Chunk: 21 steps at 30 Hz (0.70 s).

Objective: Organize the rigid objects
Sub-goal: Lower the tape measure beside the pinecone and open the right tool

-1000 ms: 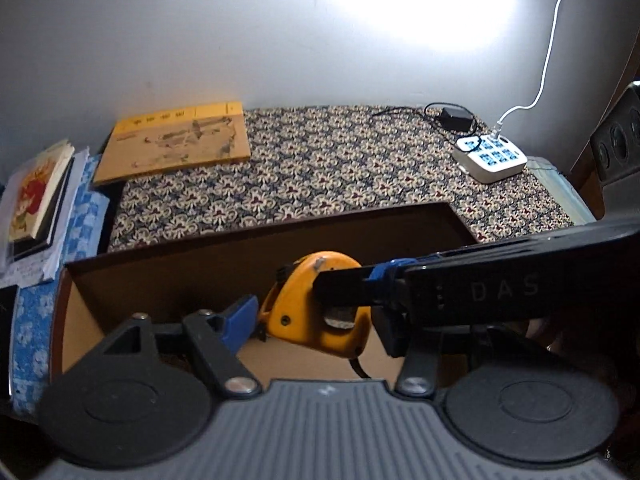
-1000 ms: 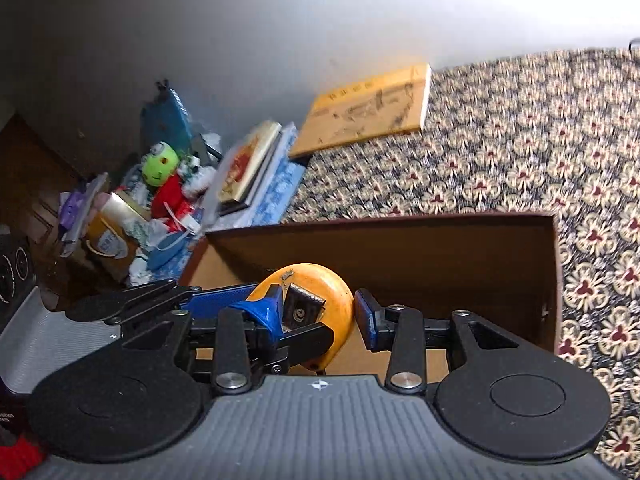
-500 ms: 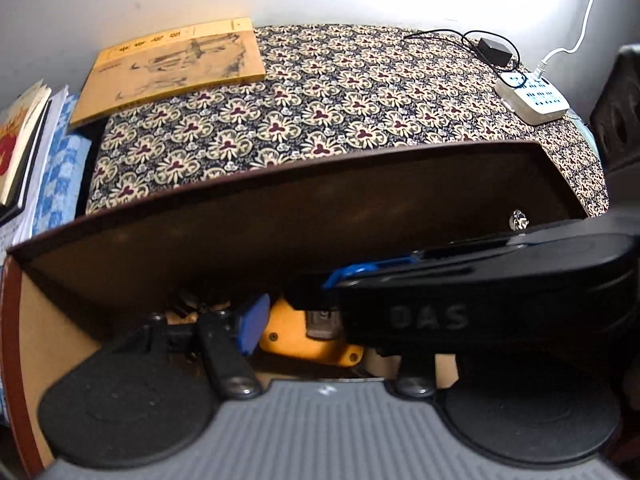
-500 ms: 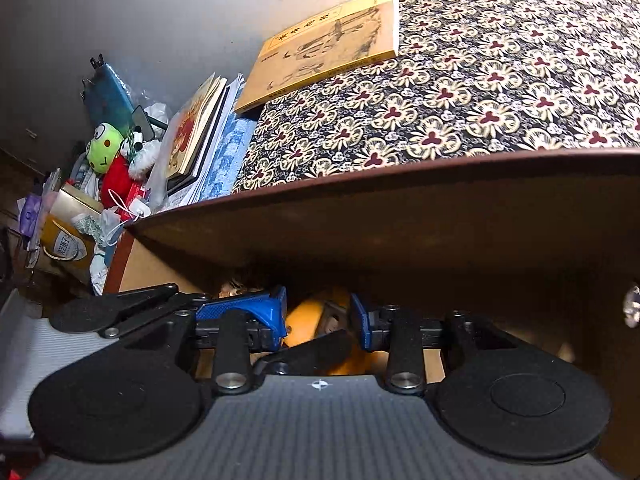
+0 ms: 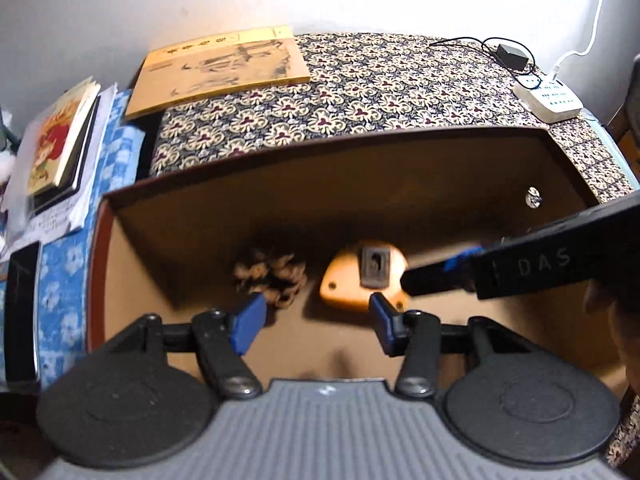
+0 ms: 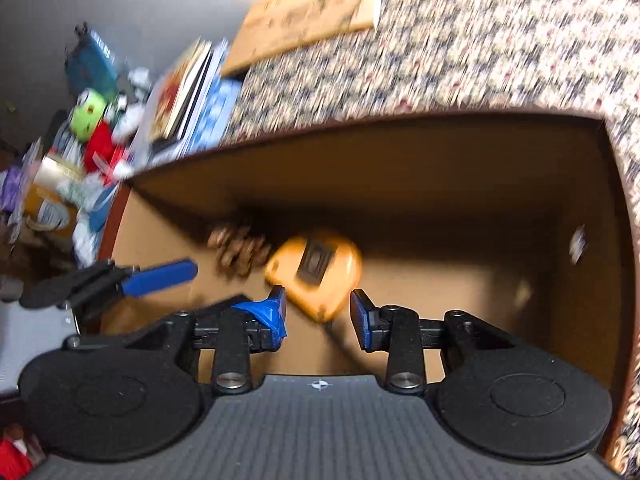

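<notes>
Releasing the orange plastic tape measure [image 5: 362, 278], both my left claw [image 5: 316, 322] and right claw [image 6: 318, 316] now stand open and empty; it lies inside the brown cardboard box [image 5: 320, 160], beside a pine cone [image 5: 270, 276], so this item is stored.

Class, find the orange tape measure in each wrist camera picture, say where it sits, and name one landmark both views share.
Left wrist view: the orange tape measure lies on the cardboard box floor, centre-right, just right of the pine cone.
Right wrist view: the tape measure lies near the centre, blurred, again right of the pine cone.
Shared landmark: the yellow book on the patterned cloth behind the box.
</notes>
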### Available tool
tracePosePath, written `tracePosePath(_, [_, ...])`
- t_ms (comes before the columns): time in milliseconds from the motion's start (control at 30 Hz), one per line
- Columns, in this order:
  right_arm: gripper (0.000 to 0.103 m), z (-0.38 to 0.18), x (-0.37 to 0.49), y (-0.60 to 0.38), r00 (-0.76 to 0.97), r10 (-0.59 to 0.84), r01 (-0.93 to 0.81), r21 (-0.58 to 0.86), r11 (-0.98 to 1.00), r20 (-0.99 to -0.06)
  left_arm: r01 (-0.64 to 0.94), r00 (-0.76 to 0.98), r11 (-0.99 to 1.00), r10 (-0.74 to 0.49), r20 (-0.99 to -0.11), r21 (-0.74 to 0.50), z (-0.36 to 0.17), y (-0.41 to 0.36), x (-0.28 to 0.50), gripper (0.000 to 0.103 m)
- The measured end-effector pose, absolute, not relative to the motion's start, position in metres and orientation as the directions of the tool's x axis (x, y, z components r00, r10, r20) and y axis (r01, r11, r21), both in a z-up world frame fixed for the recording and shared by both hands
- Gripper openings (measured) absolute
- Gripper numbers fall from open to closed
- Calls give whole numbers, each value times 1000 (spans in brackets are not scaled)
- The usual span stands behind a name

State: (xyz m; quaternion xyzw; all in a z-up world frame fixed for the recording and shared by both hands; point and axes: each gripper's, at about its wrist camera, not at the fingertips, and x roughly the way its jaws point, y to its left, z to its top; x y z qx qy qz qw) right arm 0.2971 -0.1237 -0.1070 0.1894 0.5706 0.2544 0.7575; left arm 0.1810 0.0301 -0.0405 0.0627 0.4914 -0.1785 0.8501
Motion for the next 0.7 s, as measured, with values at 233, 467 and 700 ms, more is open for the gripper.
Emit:
tracePosePath(233, [19, -123, 306, -104, 223, 581, -143, 564, 814, -783, 360, 479, 932, -220, -850, -39, -38, 41, 165, 56])
tracePosePath(467, [19, -119, 308, -102, 321, 550, -99, 550, 829, -771, 340, 498, 939, -226, -837, -51, -31, 53, 158, 57])
tracePosePath(700, [19, -84, 281, -110, 436, 511, -144, 503, 852, -741, 320, 526, 947, -188, -829, -11, -25, 49, 156, 64])
